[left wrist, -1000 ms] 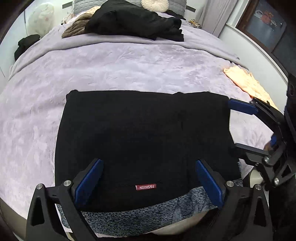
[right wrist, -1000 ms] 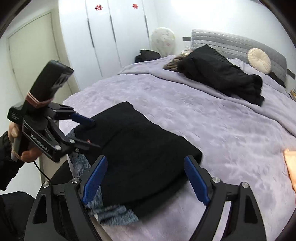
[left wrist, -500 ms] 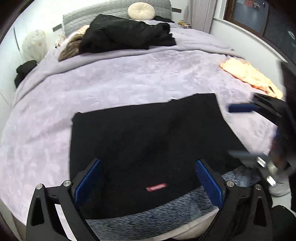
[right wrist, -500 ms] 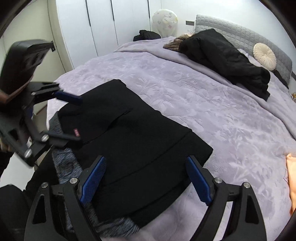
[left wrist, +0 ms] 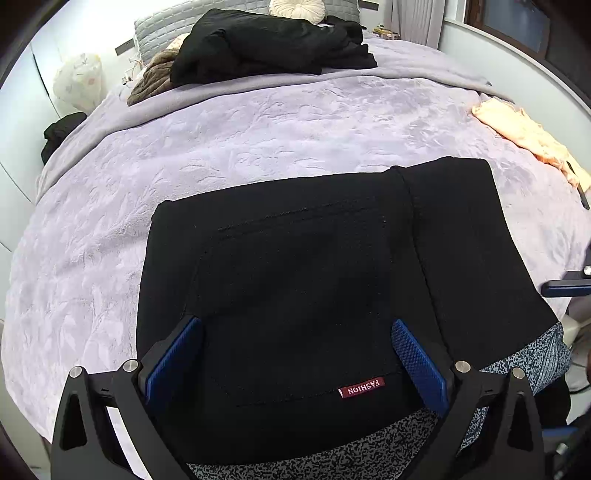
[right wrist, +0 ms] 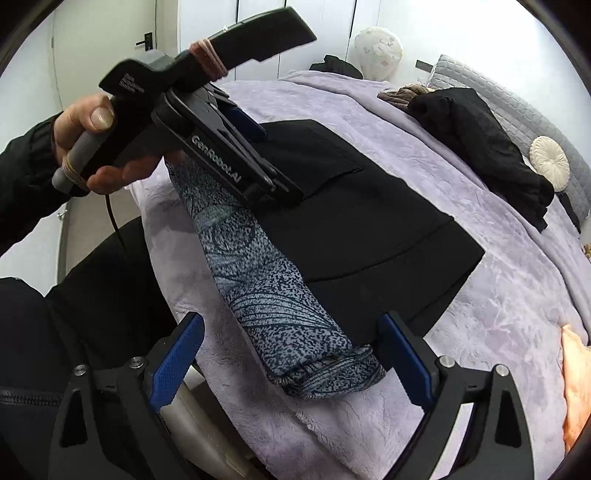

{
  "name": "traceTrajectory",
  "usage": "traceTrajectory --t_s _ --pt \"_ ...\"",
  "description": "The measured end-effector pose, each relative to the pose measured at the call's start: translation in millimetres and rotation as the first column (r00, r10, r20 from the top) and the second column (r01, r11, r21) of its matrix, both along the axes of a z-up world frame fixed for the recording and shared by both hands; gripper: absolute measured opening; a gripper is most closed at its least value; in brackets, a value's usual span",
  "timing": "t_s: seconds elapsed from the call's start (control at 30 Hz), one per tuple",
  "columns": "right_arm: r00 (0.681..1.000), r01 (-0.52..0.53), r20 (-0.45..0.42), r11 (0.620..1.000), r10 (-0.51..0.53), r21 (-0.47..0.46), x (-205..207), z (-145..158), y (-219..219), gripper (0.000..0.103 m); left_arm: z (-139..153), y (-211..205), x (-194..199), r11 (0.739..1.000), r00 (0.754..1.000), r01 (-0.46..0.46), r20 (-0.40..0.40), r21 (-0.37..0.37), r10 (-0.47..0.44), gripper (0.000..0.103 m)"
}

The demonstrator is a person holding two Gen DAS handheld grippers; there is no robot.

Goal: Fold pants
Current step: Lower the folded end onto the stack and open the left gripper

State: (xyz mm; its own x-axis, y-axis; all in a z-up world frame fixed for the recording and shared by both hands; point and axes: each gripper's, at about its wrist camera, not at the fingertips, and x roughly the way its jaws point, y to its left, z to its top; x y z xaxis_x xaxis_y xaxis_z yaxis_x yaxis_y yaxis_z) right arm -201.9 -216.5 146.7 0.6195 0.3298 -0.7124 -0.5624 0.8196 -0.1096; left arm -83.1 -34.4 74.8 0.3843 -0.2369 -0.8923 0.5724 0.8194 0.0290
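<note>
Black pants [left wrist: 303, 280] lie folded flat on the lilac bed, with a red "FASHION" label [left wrist: 361, 387] near the front edge; they also show in the right wrist view [right wrist: 369, 229]. A blue-grey patterned garment [right wrist: 266, 295] lies rolled under their near edge. My left gripper [left wrist: 295, 354] is open and empty, its jaws spread above the pants' near edge; it also shows in the right wrist view [right wrist: 266, 158], held in a hand. My right gripper [right wrist: 291, 362] is open and empty over the end of the patterned roll.
The lilac blanket [left wrist: 258, 140] covers the bed. A black coat [left wrist: 266, 44] and brown garment [left wrist: 151, 81] lie at the headboard, with a round cushion [right wrist: 548, 162]. An orange cloth [left wrist: 524, 136] lies at the right. White wardrobe doors [right wrist: 295, 33] stand behind.
The right gripper has swung left and closer to the bed's front edge, over the patterned roll. The left gripper drew back slightly and tilted. The pants lie unmoved.
</note>
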Motion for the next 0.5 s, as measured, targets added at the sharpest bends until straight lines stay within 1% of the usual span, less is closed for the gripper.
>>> traceTrajectory --t_s 0.07,0.13,0.17,0.2,0.23,0.27,0.33,0.4,0.47,0.5 --pt "0.998 -0.045 0.043 0.998 0.043 0.054 -9.5 17.2 3.4 0.097 -0.9 -0.3 0.8 1.000 1.000 0.000 0.004 0.000 0.000 0.102" --pt "0.995 -0.095 0.043 0.991 0.091 0.092 -14.2 21.2 9.3 0.097 -1.2 -0.2 1.6 1.000 1.000 -0.001 0.007 -0.001 0.001 0.102" --pt "0.994 -0.111 0.012 0.988 0.111 0.106 -11.6 16.1 13.1 0.097 -1.3 0.1 1.8 1.000 1.000 -0.001 0.006 -0.003 0.002 0.102" --pt "0.992 -0.112 -0.042 0.988 0.117 0.110 -5.5 5.9 17.4 0.097 -1.2 0.4 1.7 1.000 1.000 -0.002 0.005 -0.005 0.002 0.102" --pt "0.989 -0.098 -0.104 0.990 0.108 0.101 2.1 -7.9 20.0 0.097 -1.0 1.0 1.0 1.000 1.000 -0.001 0.004 -0.007 0.001 0.102" --pt "0.984 -0.096 -0.139 0.991 0.109 0.095 6.7 -20.1 21.8 0.097 -1.7 0.9 0.0 1.000 1.000 0.004 0.003 -0.004 -0.004 0.102" --pt "0.983 -0.113 -0.132 0.989 0.124 0.092 4.0 -26.0 25.7 0.097 -3.4 -0.7 -3.2 1.000 1.000 0.011 0.015 0.016 -0.011 0.102" --pt "0.982 -0.112 -0.141 0.990 0.123 0.084 4.3 -20.7 27.1 0.097 -0.8 0.1 -3.8 1.000 1.000 0.007 0.006 0.011 -0.007 0.102" --pt "0.982 -0.106 -0.145 0.988 0.122 0.114 6.7 -5.9 22.3 0.097 9.9 5.3 -1.5 1.000 1.000 -0.009 -0.008 -0.001 0.009 0.102" --pt "0.985 -0.099 -0.130 0.987 0.116 0.129 8.5 3.1 17.3 0.097 18.1 8.8 0.0 1.000 1.000 -0.012 0.004 -0.016 0.012 0.102"
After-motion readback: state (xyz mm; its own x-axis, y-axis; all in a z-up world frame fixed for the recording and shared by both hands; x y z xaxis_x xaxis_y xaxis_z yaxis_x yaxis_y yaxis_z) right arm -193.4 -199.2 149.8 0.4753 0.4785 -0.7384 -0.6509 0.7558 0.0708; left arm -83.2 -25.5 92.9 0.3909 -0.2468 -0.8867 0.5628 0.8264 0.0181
